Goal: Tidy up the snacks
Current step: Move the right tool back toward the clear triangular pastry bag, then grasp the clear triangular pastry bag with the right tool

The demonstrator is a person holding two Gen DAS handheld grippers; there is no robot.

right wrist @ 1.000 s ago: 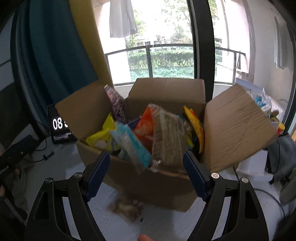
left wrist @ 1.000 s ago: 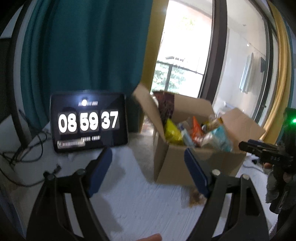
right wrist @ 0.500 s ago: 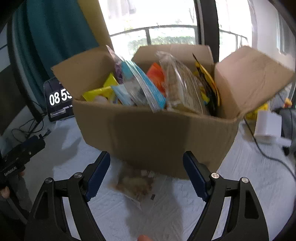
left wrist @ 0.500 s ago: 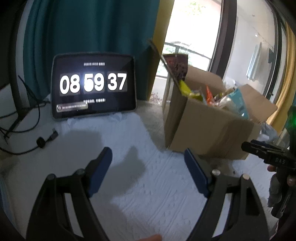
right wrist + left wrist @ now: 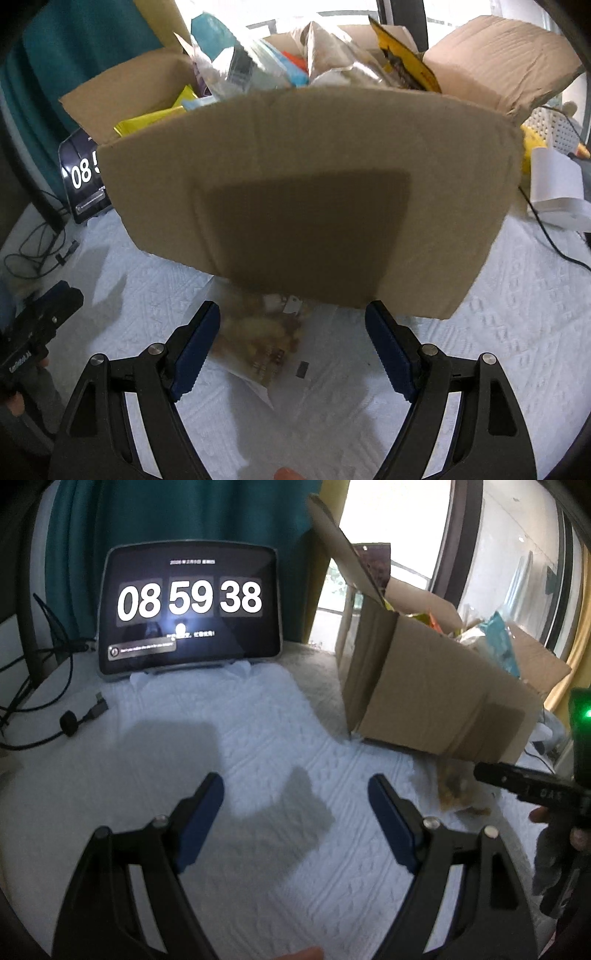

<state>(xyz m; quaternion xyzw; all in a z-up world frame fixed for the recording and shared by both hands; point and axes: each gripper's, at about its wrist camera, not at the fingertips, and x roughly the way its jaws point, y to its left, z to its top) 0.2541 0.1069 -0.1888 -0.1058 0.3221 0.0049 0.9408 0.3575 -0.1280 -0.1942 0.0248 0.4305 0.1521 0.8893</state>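
Note:
An open cardboard box stuffed with several snack bags stands on the white textured cloth; it also shows in the left wrist view. A clear bag of brown snacks lies flat on the cloth in front of the box, between and just beyond my right fingers; it shows blurred in the left wrist view. My right gripper is open and empty, low over that bag. My left gripper is open and empty over bare cloth, left of the box.
A tablet clock reading 08 59 38 leans against the teal curtain at the back left. Black cables lie at the left edge. A white device with a cord sits right of the box.
Both grippers have dropped lower toward the cloth. The right gripper has closed in on the box front and the loose bag. The clock went from 37 to 38.

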